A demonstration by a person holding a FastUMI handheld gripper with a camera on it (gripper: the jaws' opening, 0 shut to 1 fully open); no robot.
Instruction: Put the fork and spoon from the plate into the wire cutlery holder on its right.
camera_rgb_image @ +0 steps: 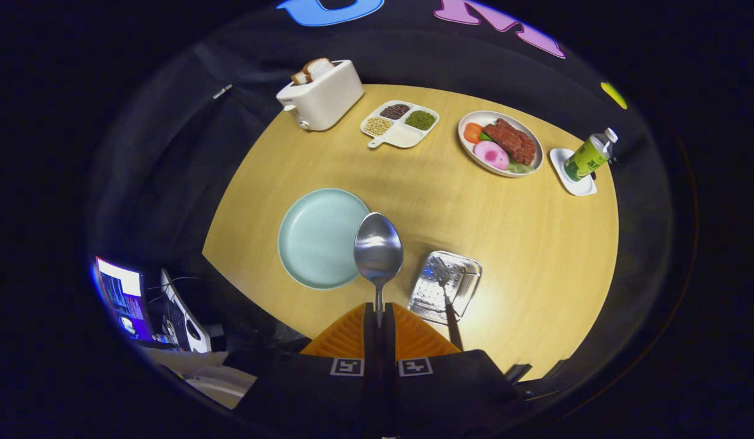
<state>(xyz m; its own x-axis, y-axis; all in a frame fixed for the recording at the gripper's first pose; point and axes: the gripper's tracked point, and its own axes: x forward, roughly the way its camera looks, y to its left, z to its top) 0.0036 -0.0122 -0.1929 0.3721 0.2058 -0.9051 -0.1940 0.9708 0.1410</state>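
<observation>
Above the round wooden table (523, 244), the gripper (379, 320) is closed tight on the thin handle of a shiny metal spoon (378, 247); both fingers press the handle; spoon's long axis runs straight ahead of the fingers, oval bowl pointing away, overlapping the right edge of the smooth pale-green round plate (319, 238); wire cutlery holder (445, 285), a rectangular mesh basket, sits just right of the fingers; fork (445, 289) already stands inside it, handle sticking out toward the camera; beyond: boxy white toaster (322, 97) with bread, divided tray (400, 124) of beans, oval dish (501, 143) of food, bottle (590, 155) on a small white saucer.
</observation>
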